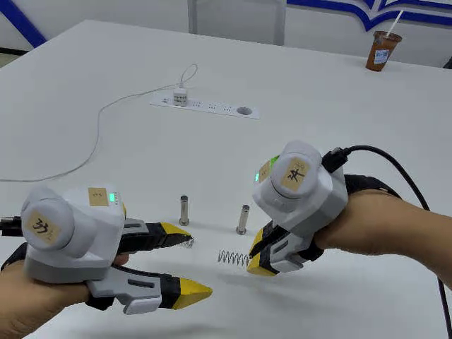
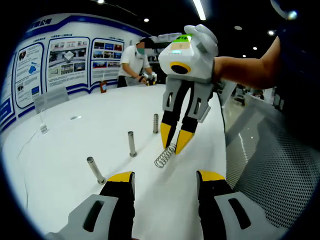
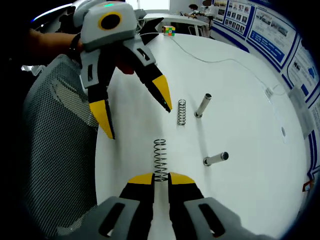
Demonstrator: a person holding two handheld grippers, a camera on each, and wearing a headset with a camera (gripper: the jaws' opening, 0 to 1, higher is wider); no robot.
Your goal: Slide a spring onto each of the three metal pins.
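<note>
White table (image 1: 318, 113) holds 3 upright metal pins. In the left gripper view they stand in a row left of centre, all bare: near pin (image 2: 95, 170), middle pin (image 2: 131, 144) and far pin (image 2: 155, 123).

Right of centre in the head view, the right gripper (image 1: 251, 263) has its jaws pinched on 1 end of a spring (image 1: 233, 256). The spring stretches left from the yellow tips, low over the table and just below 1 of the pins. In the right gripper view it runs straight up from the closed tips at bottom centre.

At the lower left of the head view, the left gripper (image 1: 202, 262) has its jaws wide apart with nothing between them.

A 2nd spring (image 3: 181, 111) stands upright in the upper centre of the right gripper view. It is just beside a pin and close to 1 yellow tip of the left gripper. Whether it sits on a pin of its own I cannot tell.

In the upper centre of the head view lies a power strip (image 1: 205, 106) with a plug and a white cable (image 1: 99, 127) trailing left. At the upper right stands a brown cup (image 1: 382, 49) with a straw.
</note>
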